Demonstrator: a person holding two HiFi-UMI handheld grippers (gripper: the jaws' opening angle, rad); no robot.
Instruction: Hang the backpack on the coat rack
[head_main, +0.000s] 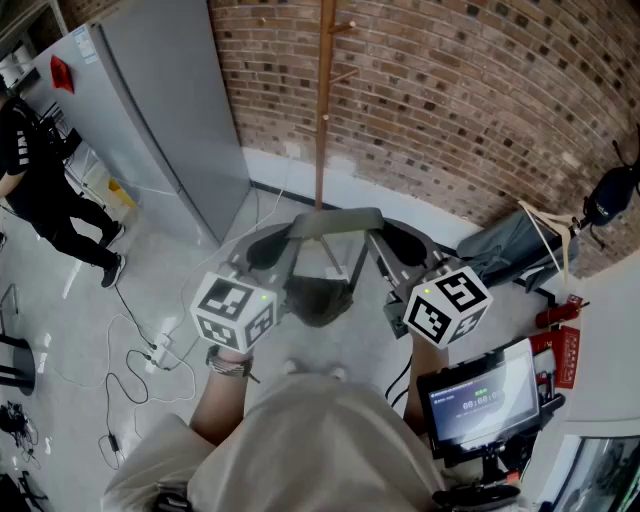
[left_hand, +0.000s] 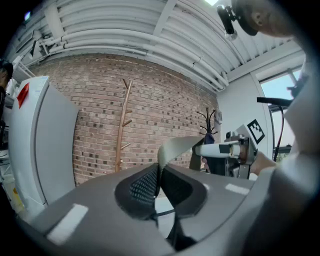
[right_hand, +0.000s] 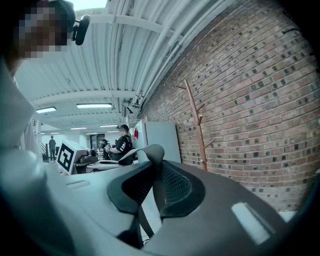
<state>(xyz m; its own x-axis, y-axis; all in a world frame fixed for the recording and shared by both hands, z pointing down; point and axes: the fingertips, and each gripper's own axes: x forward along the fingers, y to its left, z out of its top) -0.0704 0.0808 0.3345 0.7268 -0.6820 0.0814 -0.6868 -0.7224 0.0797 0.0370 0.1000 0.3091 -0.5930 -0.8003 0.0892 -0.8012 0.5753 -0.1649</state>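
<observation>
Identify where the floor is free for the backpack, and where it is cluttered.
Free: the floor in front of the grey cabinet, left of the coat rack. Crowded: a cabled power strip lower left, a grey bag and red items at right.

You have no print that reads clearly: the screen (head_main: 483, 400) near your right gripper (head_main: 397, 240), on your side of it, shows digits too blurred to read.

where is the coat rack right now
In the head view the coat rack stands top centre against the brick wall, right of the tall grey cabinet and straight beyond the backpack.
</observation>
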